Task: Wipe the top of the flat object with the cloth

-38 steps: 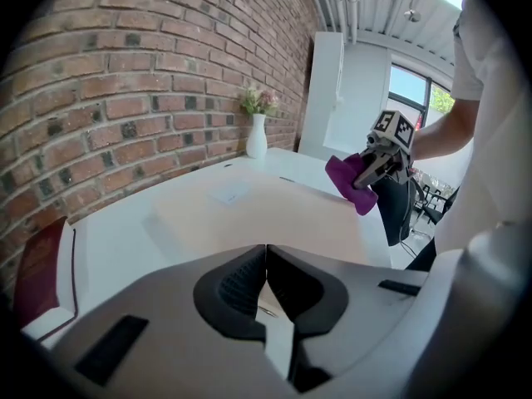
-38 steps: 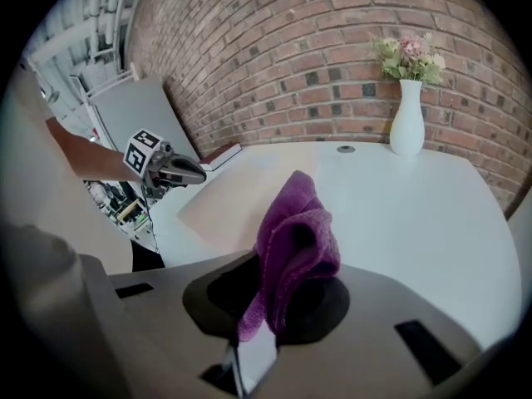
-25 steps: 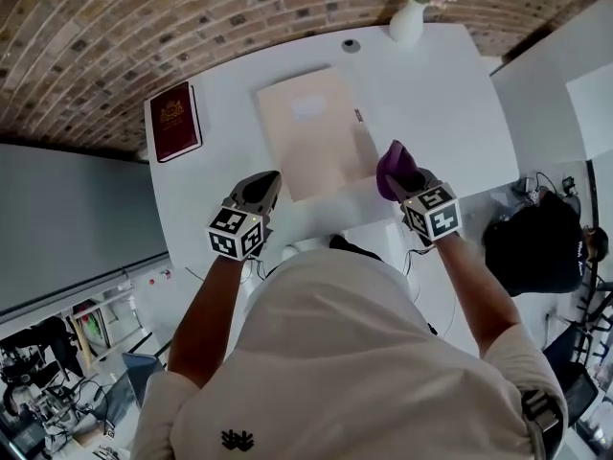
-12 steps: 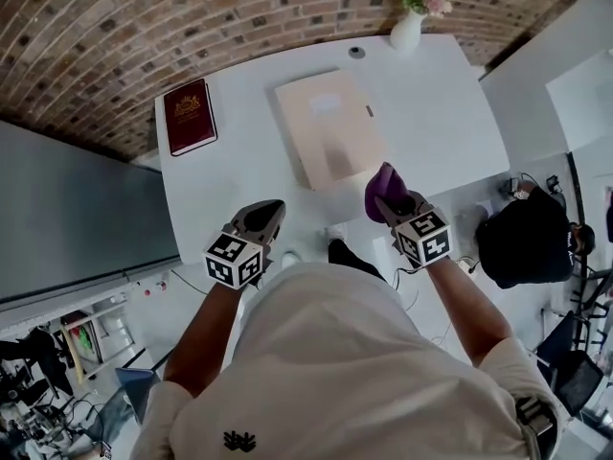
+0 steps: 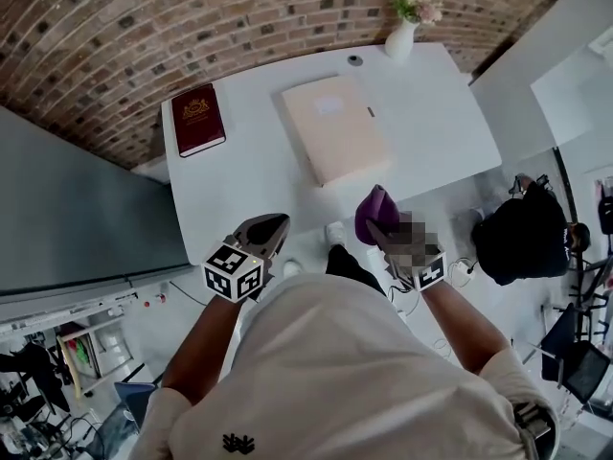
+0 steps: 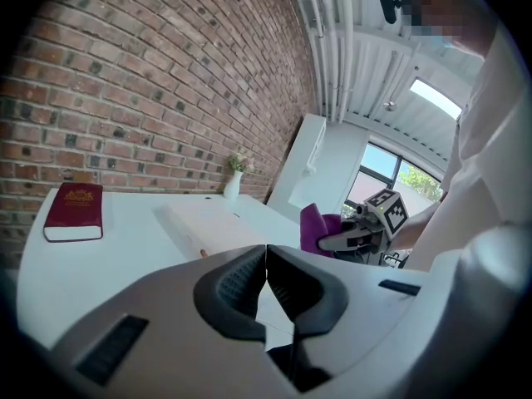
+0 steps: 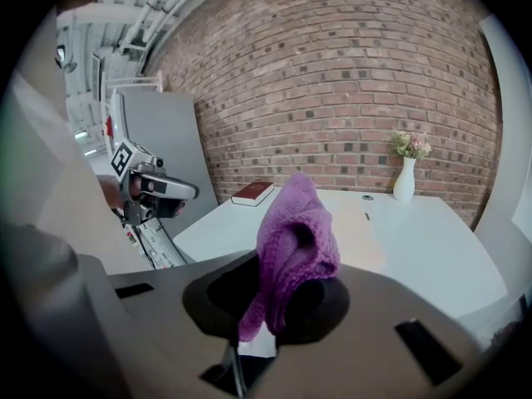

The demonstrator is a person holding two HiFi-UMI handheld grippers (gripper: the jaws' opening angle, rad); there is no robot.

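Note:
A flat beige folder [image 5: 333, 127] lies on the white table [image 5: 436, 113], also seen as the folder [image 6: 208, 223] in the left gripper view. My right gripper [image 5: 375, 220] is shut on a purple cloth [image 5: 372, 211], held off the table's near edge, short of the folder. The cloth [image 7: 295, 239] bunches up between the jaws in the right gripper view. My left gripper [image 5: 268, 230] is shut with nothing in it, also short of the near edge. Its jaws meet in the left gripper [image 6: 266, 283] view.
A dark red book [image 5: 198, 118] lies at the table's far left. A white vase with flowers [image 5: 402, 36] stands at the far edge, with a small round disc [image 5: 355, 60] beside it. A brick wall runs behind. A black bag [image 5: 522, 238] sits on the floor at right.
Both grippers have drawn back toward my body, away from the folder and off the table's near edge. The right one still holds the cloth.

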